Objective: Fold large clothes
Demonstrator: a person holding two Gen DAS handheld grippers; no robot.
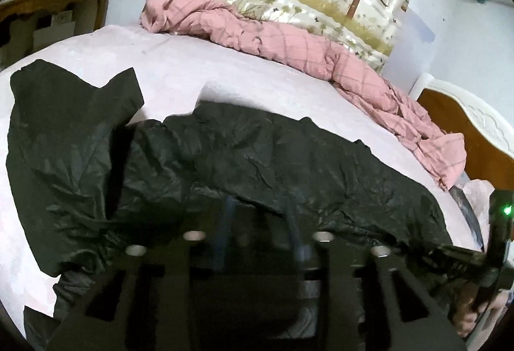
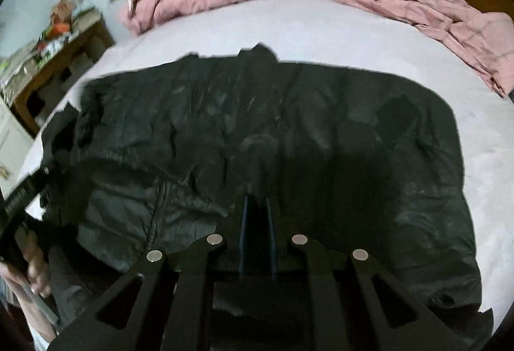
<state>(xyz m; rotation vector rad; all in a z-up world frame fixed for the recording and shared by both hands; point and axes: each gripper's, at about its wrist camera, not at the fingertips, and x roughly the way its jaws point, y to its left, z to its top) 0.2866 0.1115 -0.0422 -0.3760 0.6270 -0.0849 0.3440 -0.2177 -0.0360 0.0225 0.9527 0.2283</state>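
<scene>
Left wrist view: black jacket [image 1: 225,158] spread on the bed [image 1: 180,62], long axis running left to right across the frame. A sleeve or flap lies toward the left edge of the bed, the body reaches toward the right. Left gripper [image 1: 260,222] points down into the jacket's near hem; the picture is blurred here. Jaws look drawn nearly together with dark cloth bunched at the tips, so I read it as clenched on the hem, though the pinch itself is not sharp. The other tool shows at the lower right with a green light, a hand [image 1: 472,309] beneath it. Pink quilt [image 1: 289,39] heaped along the far edge, well apart from the jacket.

Right wrist view: jacket [image 2: 321,126] fills the middle of the bed [image 2: 321,23], collar toward the far edge, hem toward the camera. Right gripper [image 2: 258,190] sits at the near hem about midway along it, blue fingers [image 2: 244,222] close together and sunk in black fabric: clamped on the jacket, as far as I can judge. Left tool and its hand [image 2: 35,270] at the frame's left, by the jacket's left side.

Judgement: both tools hold the near edge; the fold likely carries the hem away, toward the collar.
</scene>
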